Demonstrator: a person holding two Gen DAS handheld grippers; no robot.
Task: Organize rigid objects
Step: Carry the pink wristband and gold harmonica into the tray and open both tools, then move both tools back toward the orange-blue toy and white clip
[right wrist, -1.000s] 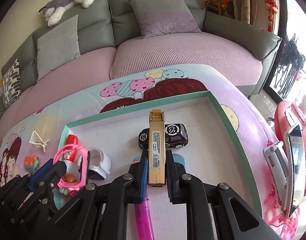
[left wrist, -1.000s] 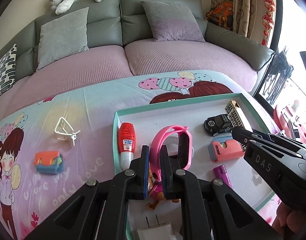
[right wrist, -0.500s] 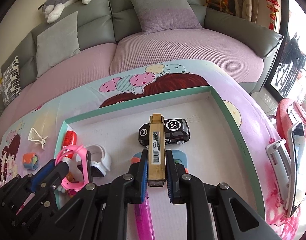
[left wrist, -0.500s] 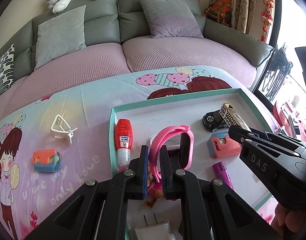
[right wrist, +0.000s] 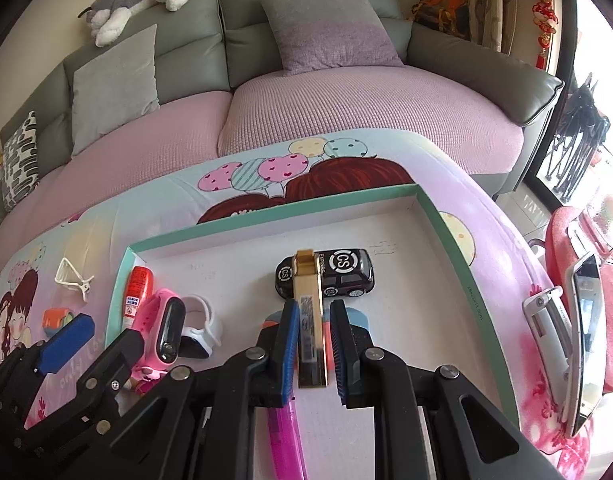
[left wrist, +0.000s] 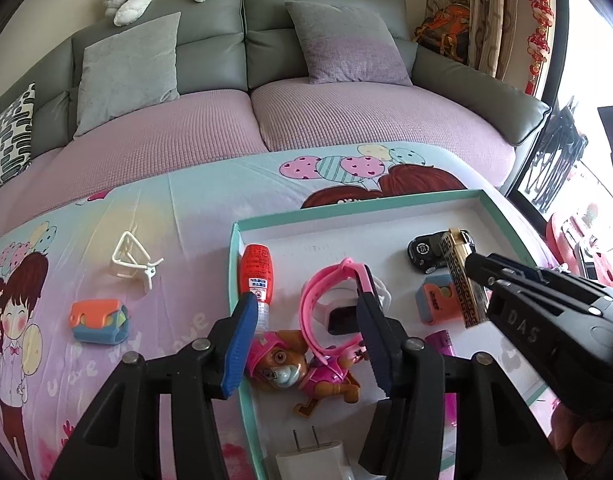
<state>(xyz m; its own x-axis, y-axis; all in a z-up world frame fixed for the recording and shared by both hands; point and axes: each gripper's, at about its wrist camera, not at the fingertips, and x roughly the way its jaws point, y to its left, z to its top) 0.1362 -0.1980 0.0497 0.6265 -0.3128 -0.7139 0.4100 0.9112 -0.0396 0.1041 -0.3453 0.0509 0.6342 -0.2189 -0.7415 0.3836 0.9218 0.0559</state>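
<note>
Left gripper [left wrist: 302, 340], jaws just opened wide, straddles a glossy pink watch [left wrist: 326, 304] in the teal-rimmed tray [right wrist: 458, 256] near its left edge. Right gripper [right wrist: 314, 344], jaws just easing apart, brackets a slim gold box [right wrist: 311, 320] mid-tray, tilted against a black car [right wrist: 342, 276].

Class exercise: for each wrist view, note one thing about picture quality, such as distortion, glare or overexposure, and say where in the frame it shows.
Left wrist view: fisheye bending curves the sofa and leaves black corners; the window at right is blown out white. Right wrist view: the same barrel curve bows the teal tray rim; daylight washes out the right edge, and the phone there mirrors glare.
</note>
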